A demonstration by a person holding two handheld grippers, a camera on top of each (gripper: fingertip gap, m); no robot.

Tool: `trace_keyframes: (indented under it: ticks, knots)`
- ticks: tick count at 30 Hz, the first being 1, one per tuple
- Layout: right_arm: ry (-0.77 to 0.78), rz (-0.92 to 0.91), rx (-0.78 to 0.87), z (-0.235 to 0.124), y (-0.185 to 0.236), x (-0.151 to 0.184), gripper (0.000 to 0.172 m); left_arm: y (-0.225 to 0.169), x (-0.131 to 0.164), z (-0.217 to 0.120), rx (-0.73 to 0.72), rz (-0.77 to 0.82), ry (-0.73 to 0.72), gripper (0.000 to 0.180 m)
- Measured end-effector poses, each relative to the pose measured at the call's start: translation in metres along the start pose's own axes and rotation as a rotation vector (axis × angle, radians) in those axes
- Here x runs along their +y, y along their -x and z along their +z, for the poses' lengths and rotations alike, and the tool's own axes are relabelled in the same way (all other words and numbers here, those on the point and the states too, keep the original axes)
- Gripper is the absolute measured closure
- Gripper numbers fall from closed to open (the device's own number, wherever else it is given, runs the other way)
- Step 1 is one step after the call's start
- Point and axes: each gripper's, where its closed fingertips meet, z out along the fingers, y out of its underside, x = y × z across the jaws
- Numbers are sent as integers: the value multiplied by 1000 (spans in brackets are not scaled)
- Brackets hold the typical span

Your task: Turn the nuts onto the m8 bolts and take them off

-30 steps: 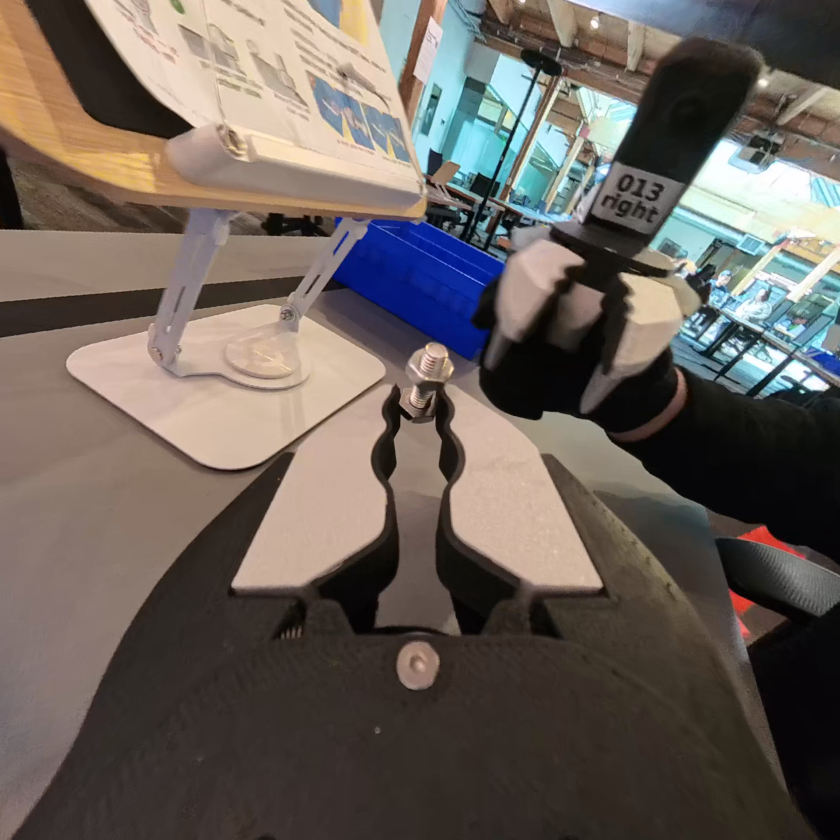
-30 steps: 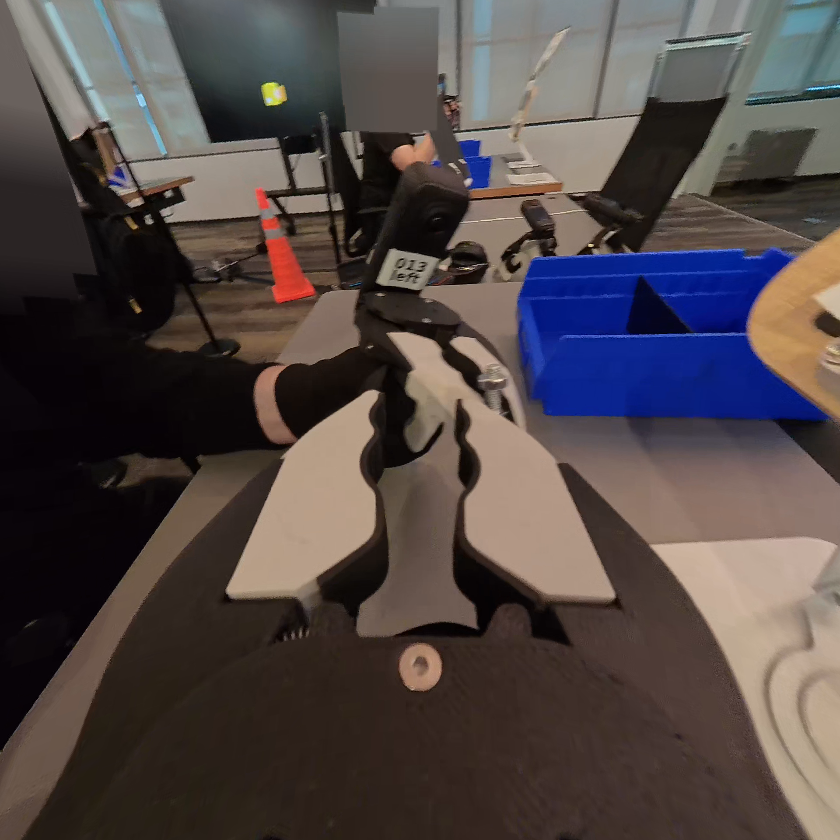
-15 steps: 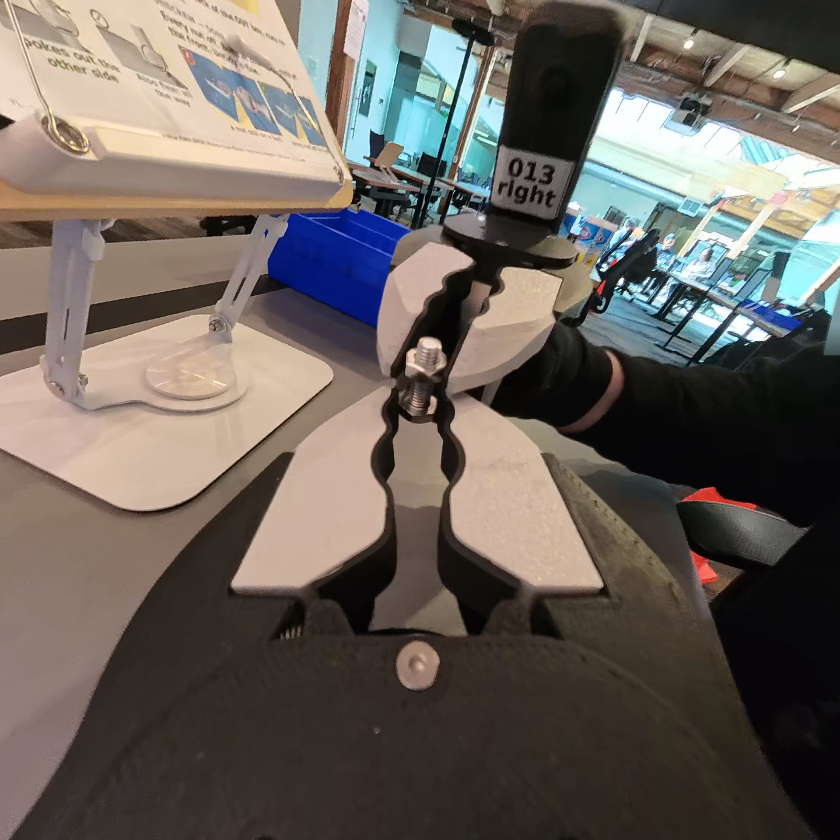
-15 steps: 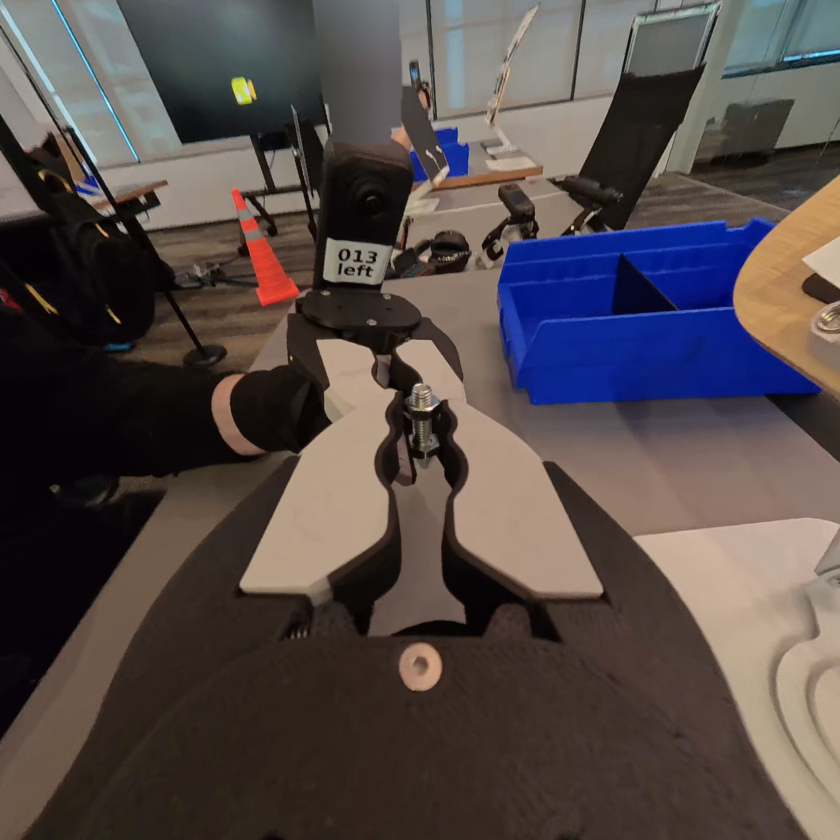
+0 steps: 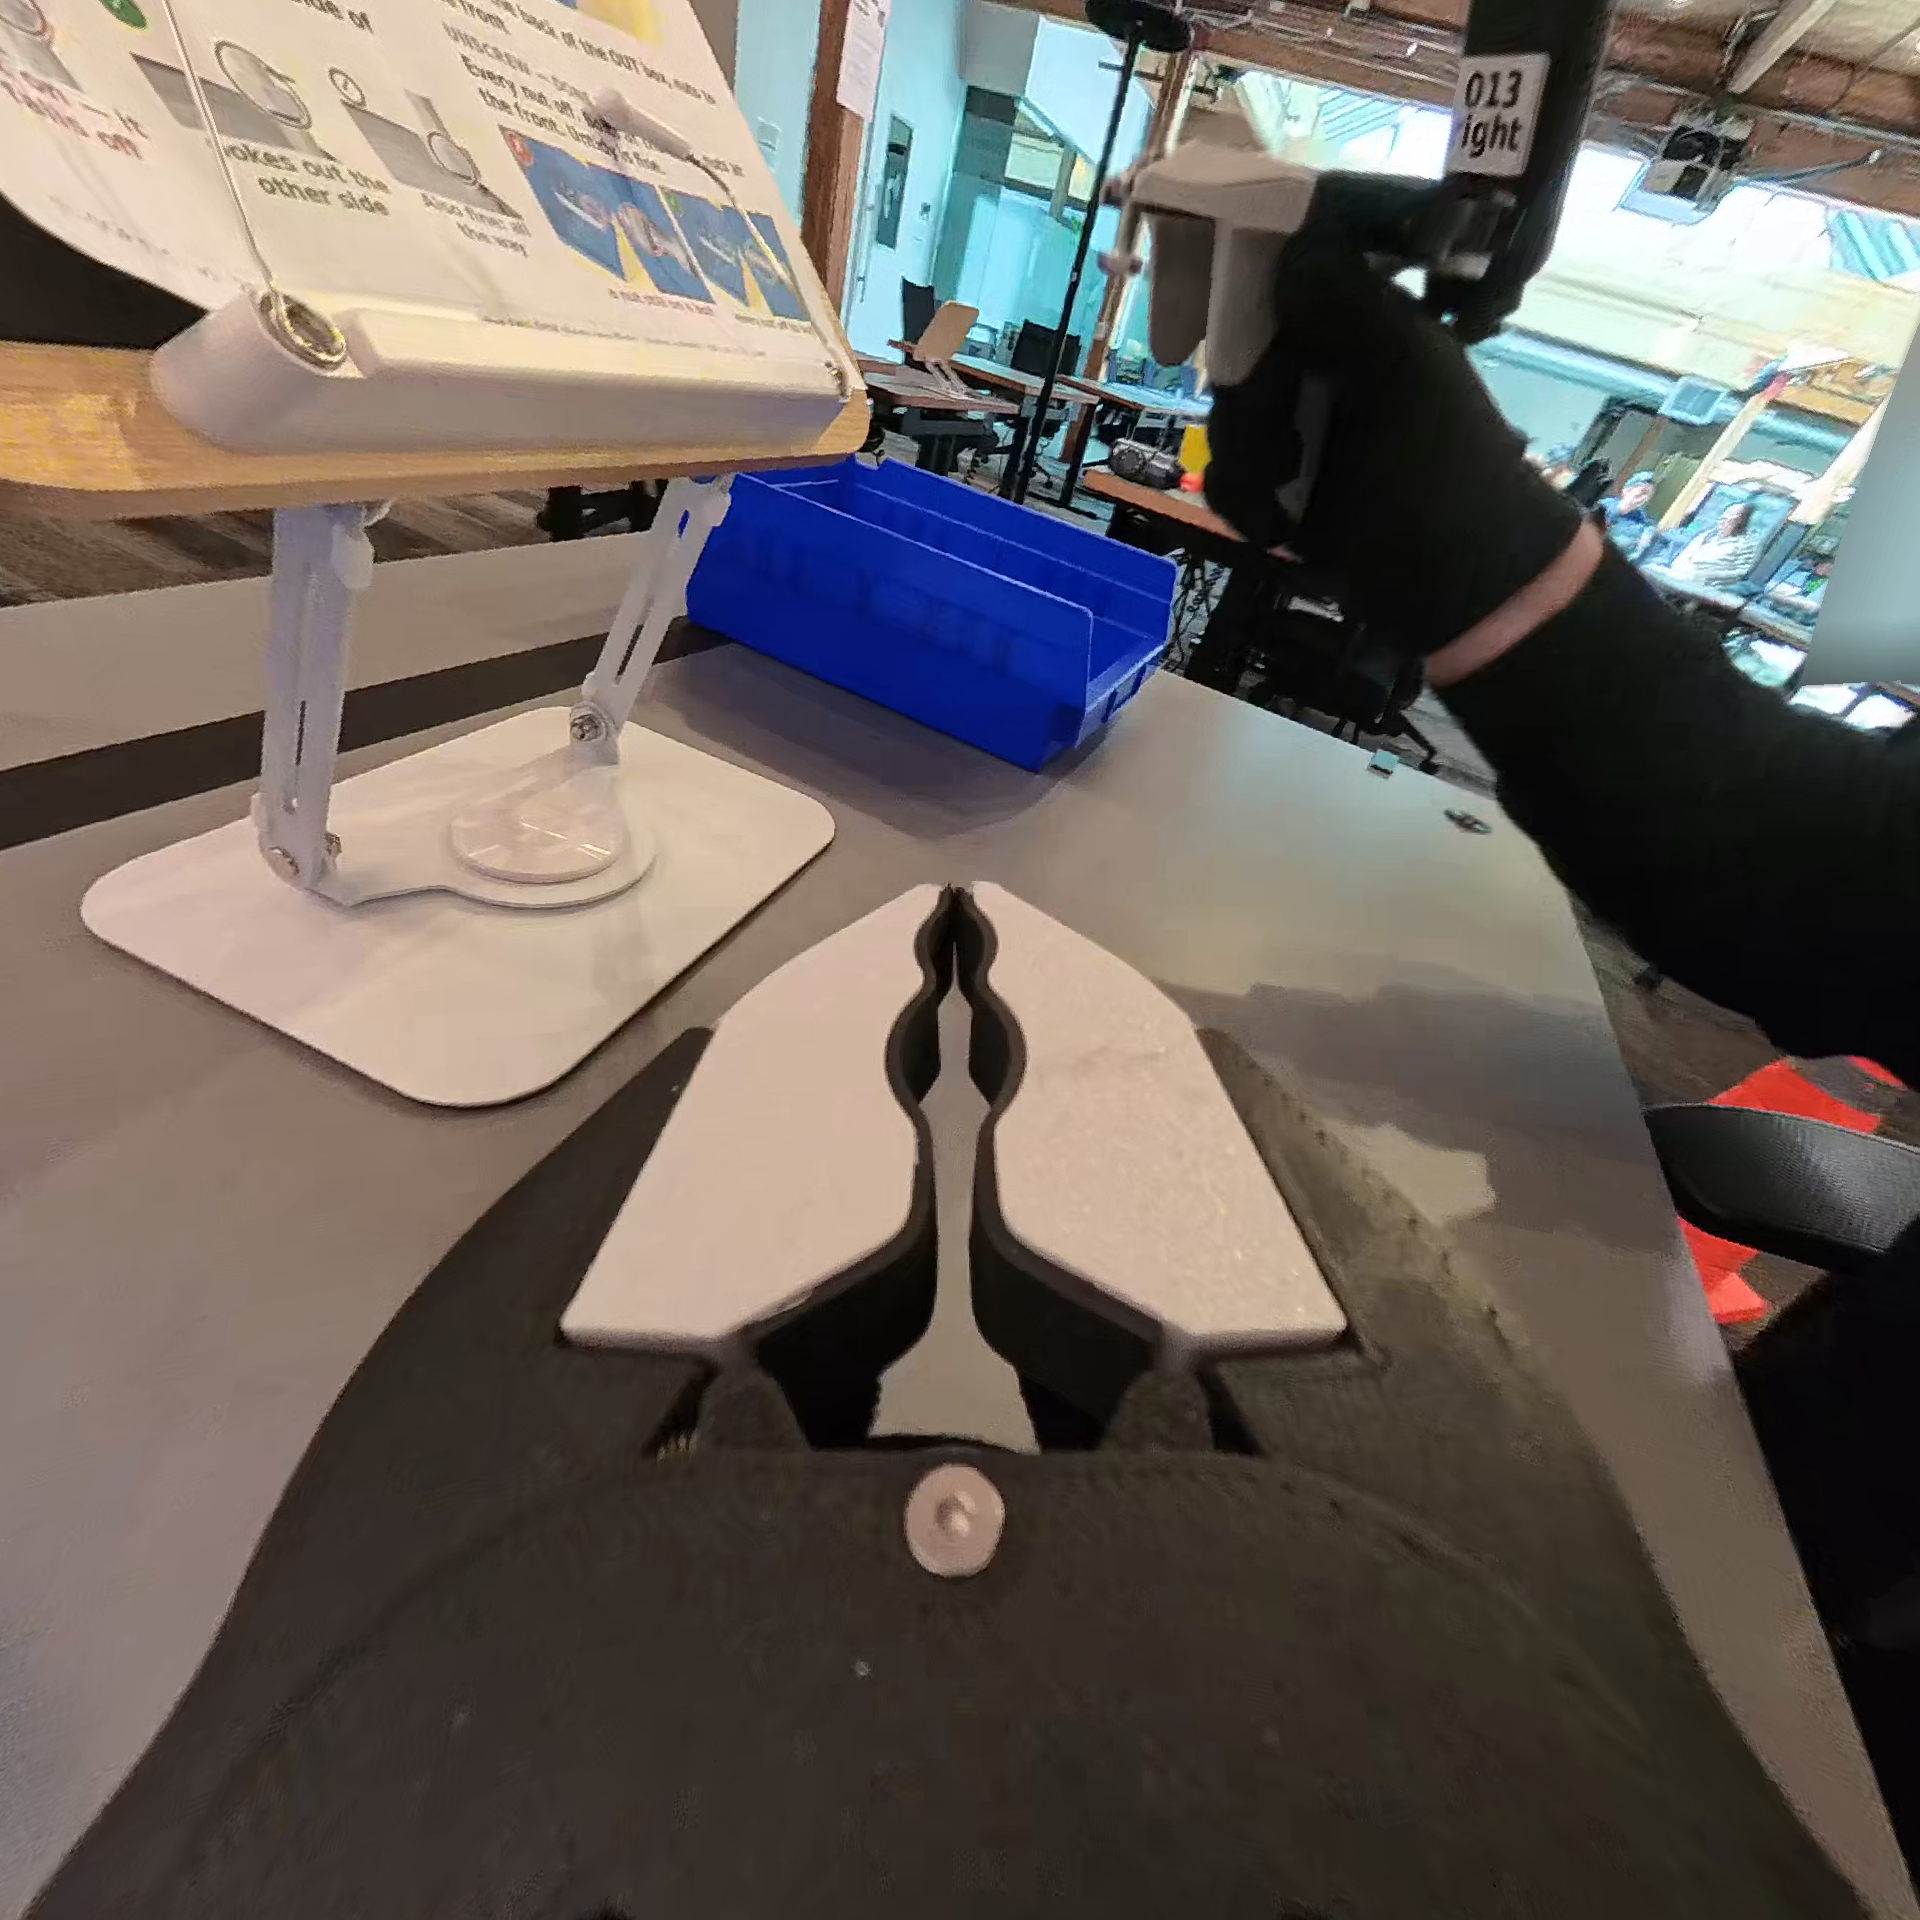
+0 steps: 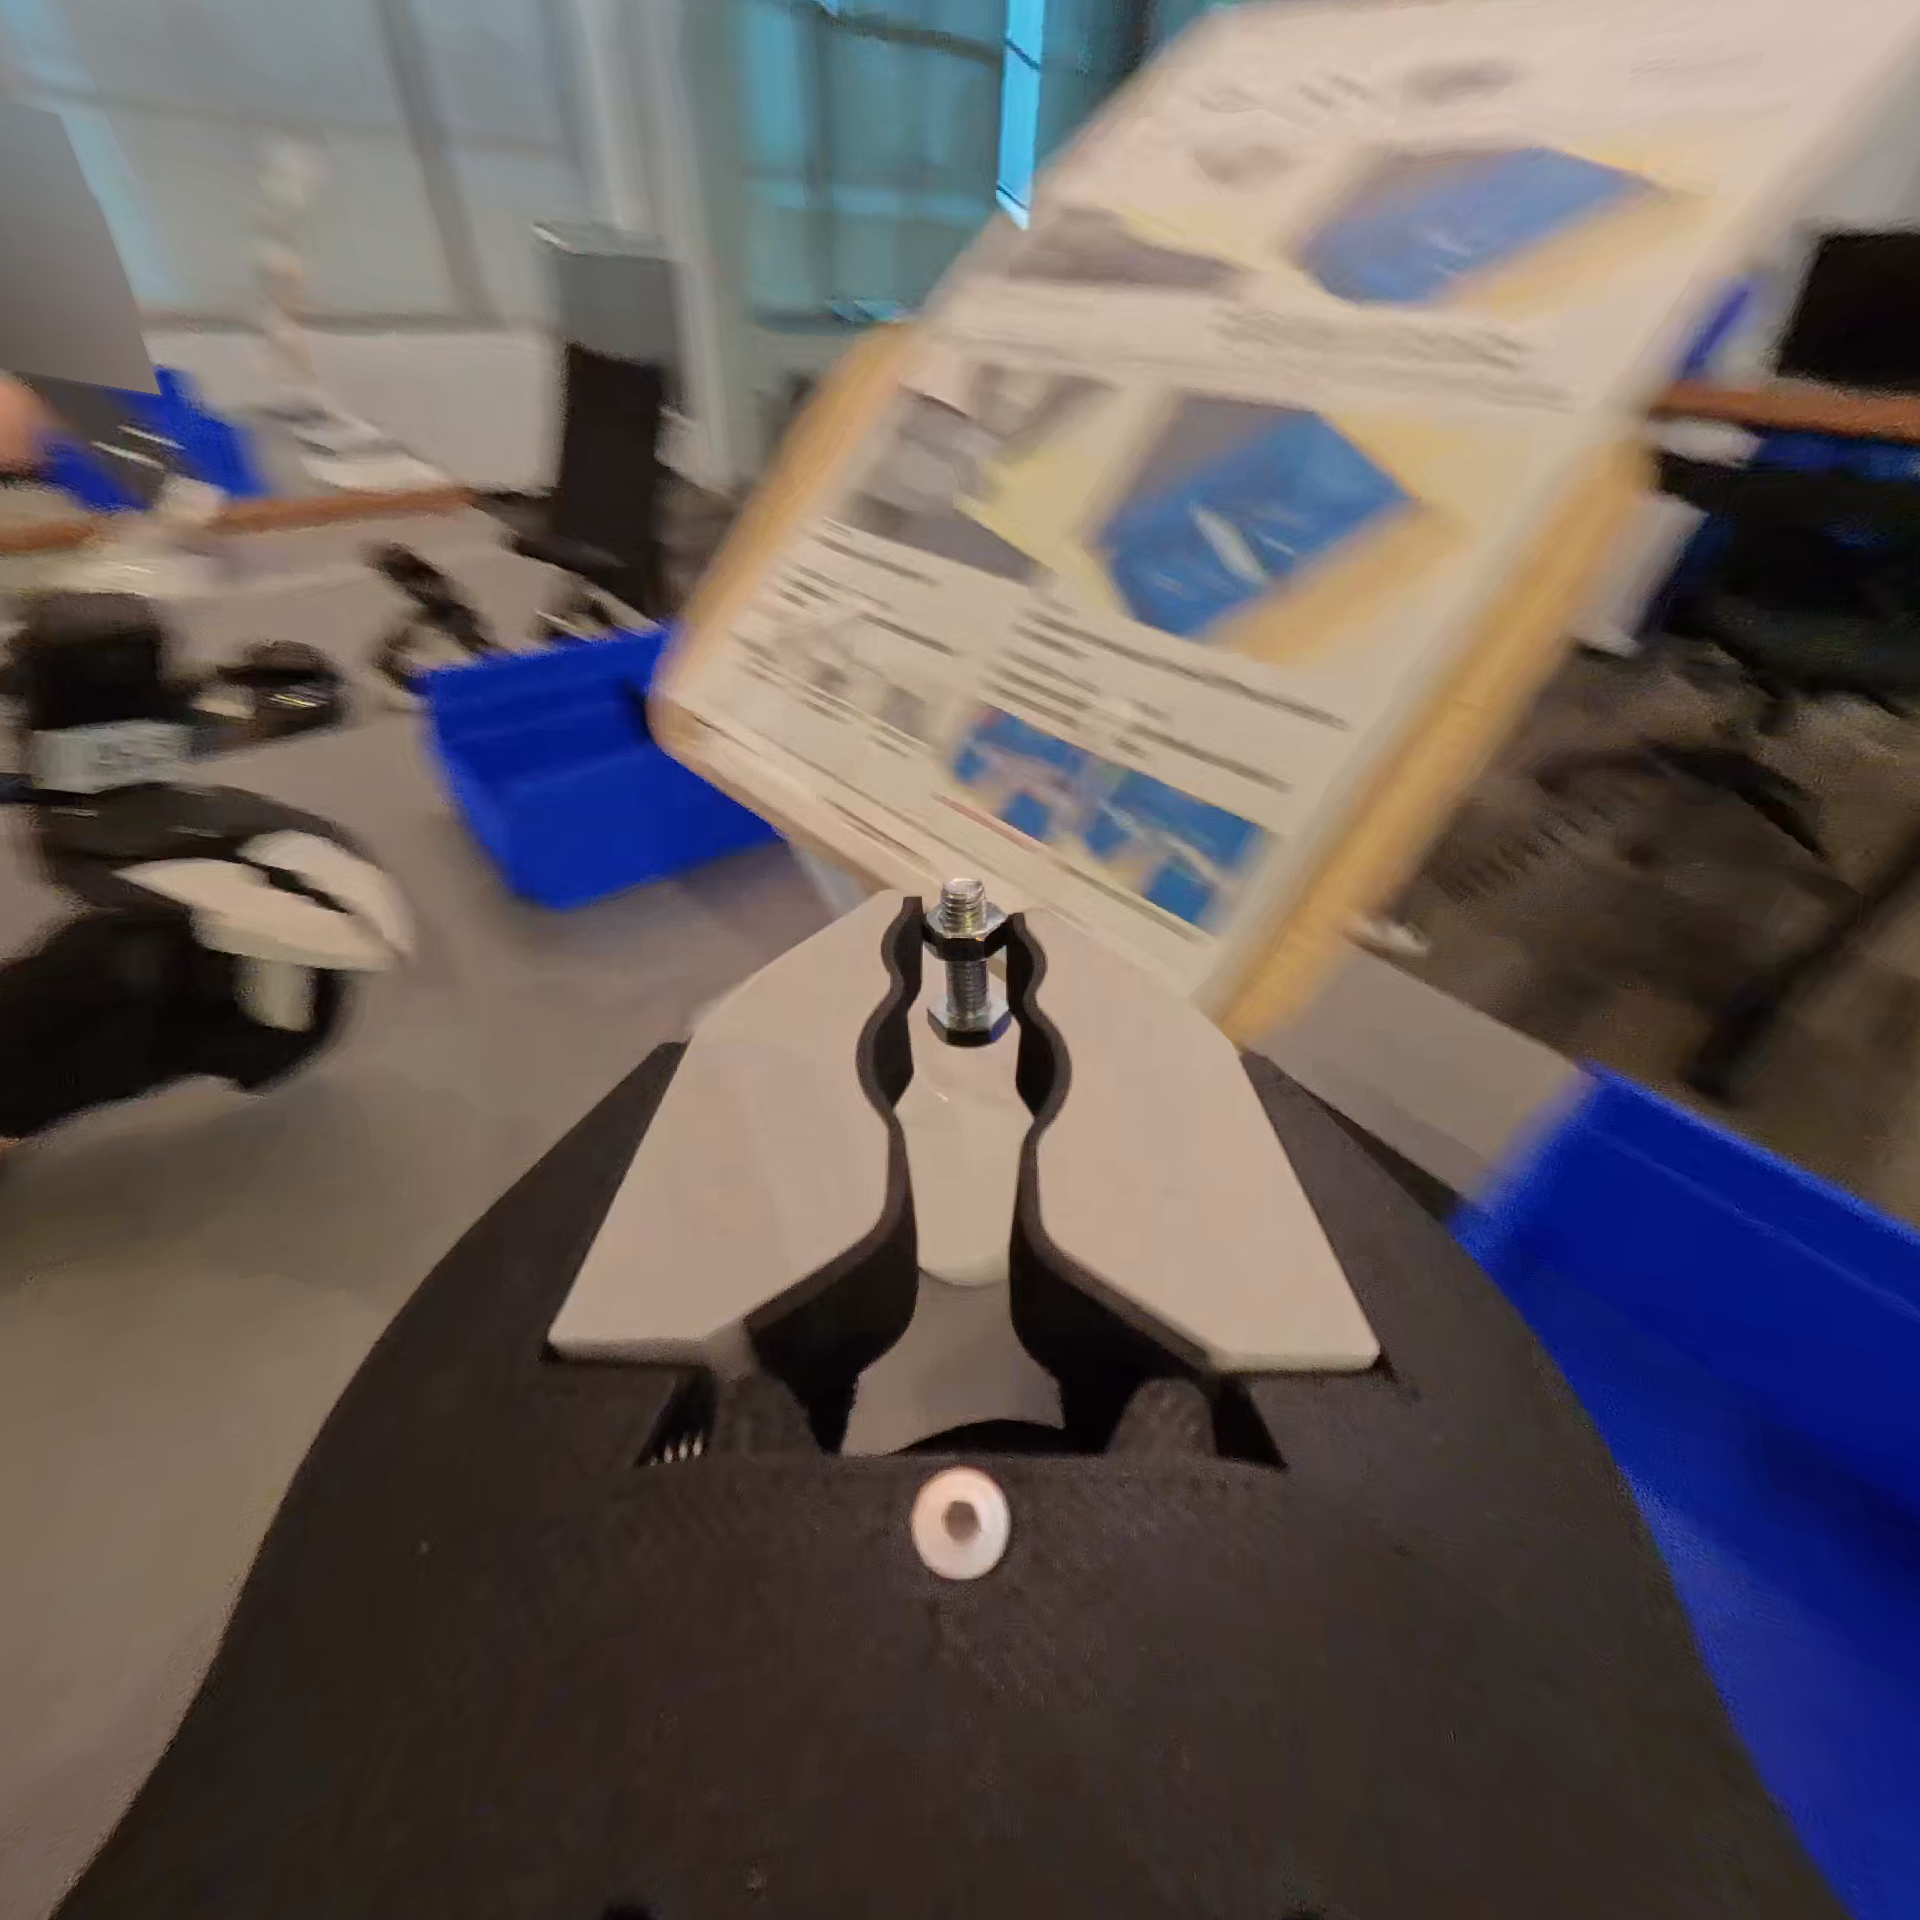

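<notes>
**Bolt Transferred to Right Gripper; Left Gripper Closed and Bare**

Since the earlier frames, the silver threaded bolt with its hex nut [image 6: 963, 925] has passed from the left gripper [image 5: 953, 906] to the right gripper [image 6: 964, 930]. The left fingertips, previously clamped on the bolt, now meet with nothing between them, low over the grey table [image 5: 1299, 883]. The right gripper has swung away from the left one and now faces the instruction sheet.

Right gripper: its black pads press on the nut near the threaded tip. The bolt stands upright, hex head lowest, between the fingers and clear of the table.

Labels and writing: a white printed label [image 5: 1491, 112] sits on the black handle of the right gripper, cut off by the top edge of the left wrist view. A laminated instruction sheet with blue pictures [image 5: 416, 156] rests on a wooden board with a white metal stand [image 5: 447, 935], near the table's far left edge.

Visibility limits: the right wrist view is heavily motion-blurred; the sheet's print is unreadable there. In the left wrist view, the right gripper's fingertips are too small and blurred to check its hold. A blue plastic bin [image 5: 935, 623] stands at the table's far edge; its contents are hidden by its walls. A second blue bin [image 6: 1714, 1299] is cut off at the right.
</notes>
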Motion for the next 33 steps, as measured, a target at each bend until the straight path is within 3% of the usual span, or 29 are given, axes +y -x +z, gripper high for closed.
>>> trace_keyframes:
  ticks: [4,7,12,18,19,20,22,25,27,30,33]
  knots:
    - [321,108,276,-34,-104,77,156,3,7,2,-25,16,33,180]
    - [548,144,395,-45,-145,137,156,5,12,3,-43,17,54,180]
    - [884,218,482,-59,-174,212,155,11,17,3,-56,-3,69,180]
    - [1063,271,479,-69,-181,254,151,13,22,5,-49,-15,87,180]
    - [1085,250,514,-73,-186,255,129,13,23,6,-49,-17,95,180]
    - [1073,230,548,-75,-191,250,118,13,24,6,-46,-17,99,180]
    - [995,206,576,-75,-191,230,124,13,24,6,-47,-18,95,180]
    - [790,86,574,-67,-169,170,138,15,21,3,-60,-15,82,180]
    - [662,-35,515,-57,-133,128,149,17,17,-1,-79,-6,70,179]
    - [446,-129,296,-34,-53,76,172,22,8,-13,-139,32,51,176]
    - [300,-151,84,-5,20,55,172,31,-5,-33,-219,70,21,173]
